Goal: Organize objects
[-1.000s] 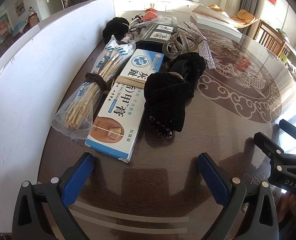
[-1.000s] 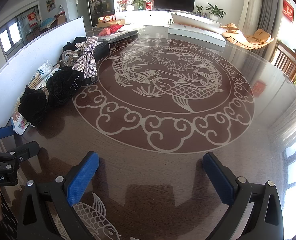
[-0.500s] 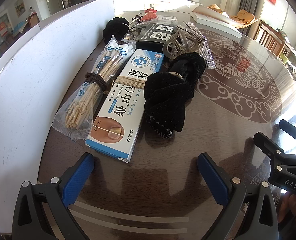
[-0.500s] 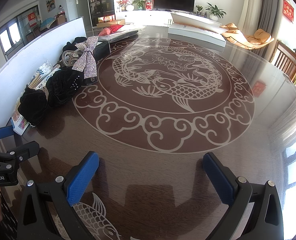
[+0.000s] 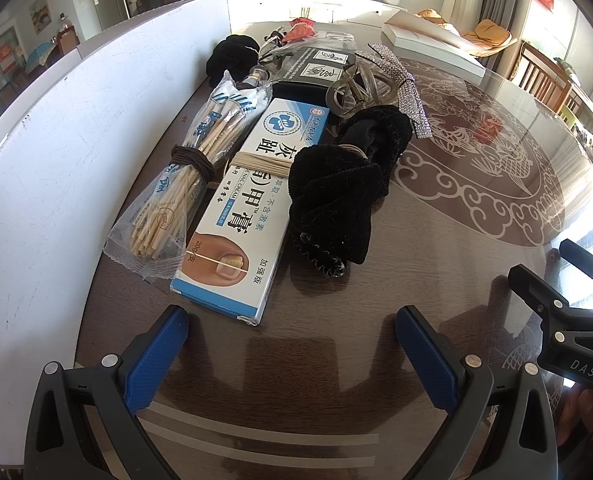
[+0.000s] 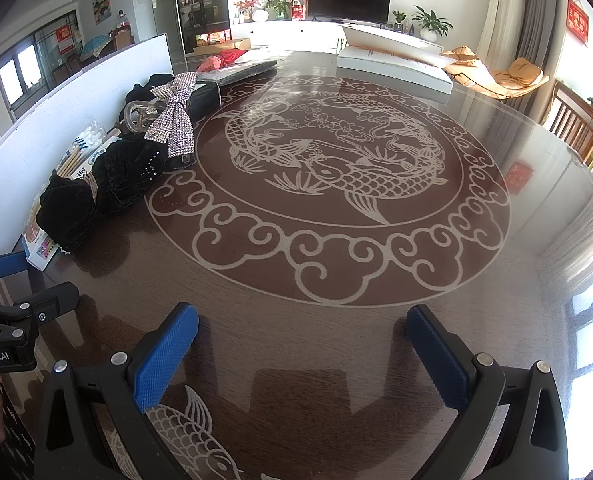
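A row of objects lies along a white board on the dark table. Nearest are a bag of wooden sticks, a blue-and-white cream box bound with a rubber band, and a black velvet bow, which also shows in the right wrist view. Behind them lie a clear hair claw, a rhinestone bow and a black packet. My left gripper is open and empty just short of the cream box. My right gripper is open and empty over bare table, to the right of the left one.
The white board walls the table's left side. The round table bears a fish-and-cloud pattern. A white box lies at the far edge. A wooden chair stands at the right. The right gripper's body shows beside the left.
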The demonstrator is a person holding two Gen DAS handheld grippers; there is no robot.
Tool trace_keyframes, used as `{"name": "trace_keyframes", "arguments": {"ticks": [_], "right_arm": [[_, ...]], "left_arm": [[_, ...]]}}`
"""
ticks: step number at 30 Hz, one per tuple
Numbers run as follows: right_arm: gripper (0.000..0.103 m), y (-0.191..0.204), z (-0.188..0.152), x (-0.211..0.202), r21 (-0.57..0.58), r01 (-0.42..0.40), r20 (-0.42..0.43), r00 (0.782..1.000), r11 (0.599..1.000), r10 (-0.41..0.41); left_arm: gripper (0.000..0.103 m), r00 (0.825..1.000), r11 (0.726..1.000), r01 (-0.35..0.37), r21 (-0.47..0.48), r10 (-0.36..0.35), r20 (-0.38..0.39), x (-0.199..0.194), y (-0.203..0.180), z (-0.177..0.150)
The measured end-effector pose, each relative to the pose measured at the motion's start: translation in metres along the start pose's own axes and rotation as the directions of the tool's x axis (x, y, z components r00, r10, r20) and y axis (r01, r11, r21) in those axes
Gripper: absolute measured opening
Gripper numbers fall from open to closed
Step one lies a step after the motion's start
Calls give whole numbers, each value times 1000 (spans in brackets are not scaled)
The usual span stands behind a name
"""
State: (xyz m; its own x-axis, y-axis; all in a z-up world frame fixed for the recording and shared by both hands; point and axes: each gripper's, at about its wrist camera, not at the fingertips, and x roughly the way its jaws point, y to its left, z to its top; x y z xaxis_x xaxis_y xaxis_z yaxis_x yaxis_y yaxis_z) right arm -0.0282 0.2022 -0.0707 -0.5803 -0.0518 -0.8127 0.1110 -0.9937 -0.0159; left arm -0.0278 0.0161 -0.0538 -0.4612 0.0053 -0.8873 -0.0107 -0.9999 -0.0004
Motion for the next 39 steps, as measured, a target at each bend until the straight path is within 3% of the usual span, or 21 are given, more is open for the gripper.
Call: {"name": "trace_keyframes", "arguments": {"ticks": [11, 14, 18, 23, 25, 27, 31, 32, 35, 39], "right_arm": [[103, 0, 0, 0, 1, 0, 0, 1000, 1000, 0], [103, 0, 0, 0, 1, 0, 0, 1000, 1000, 0], [103, 0, 0, 0, 1, 0, 0, 1000, 1000, 0], [103, 0, 0, 0, 1, 0, 0, 1000, 1000, 0], [103, 0, 0, 0, 1, 0, 1, 1000, 1000, 0], [103, 0, 0, 0, 1, 0, 1, 1000, 1000, 0], [103, 0, 0, 0, 1, 1, 1, 1000, 1000, -1], [103, 0, 0, 0, 1, 1, 1, 1000, 1000, -1], [103, 0, 0, 0, 1, 1, 1, 1000, 1000, -1], [103, 0, 0, 0, 2, 1, 1, 1000, 1000, -1]], "left_arm": [[103, 1000, 1000, 3, 0, -3, -7, 0, 1, 1], [103, 998, 998, 56, -4, -56, 30, -13, 6, 4], [103, 988, 999, 28, -15, -26, 152, -36, 16, 28], [103, 995, 1000, 20, -19, -18, 103, -5, 31, 72], [103, 997, 997, 69, -46, -67, 40, 15, 35, 82], [103, 990, 988, 136, -79, -133, 38, 20, 33, 87], [103, 950, 951, 307, -46, -309, -39, 37, -7, 90], [103, 947, 947, 320, -28, -321, -26, 35, -15, 90], [103, 915, 913, 404, -60, -404, 7, 22, -13, 86], [103, 942, 941, 332, -62, -328, 69, -6, 10, 73]]}}
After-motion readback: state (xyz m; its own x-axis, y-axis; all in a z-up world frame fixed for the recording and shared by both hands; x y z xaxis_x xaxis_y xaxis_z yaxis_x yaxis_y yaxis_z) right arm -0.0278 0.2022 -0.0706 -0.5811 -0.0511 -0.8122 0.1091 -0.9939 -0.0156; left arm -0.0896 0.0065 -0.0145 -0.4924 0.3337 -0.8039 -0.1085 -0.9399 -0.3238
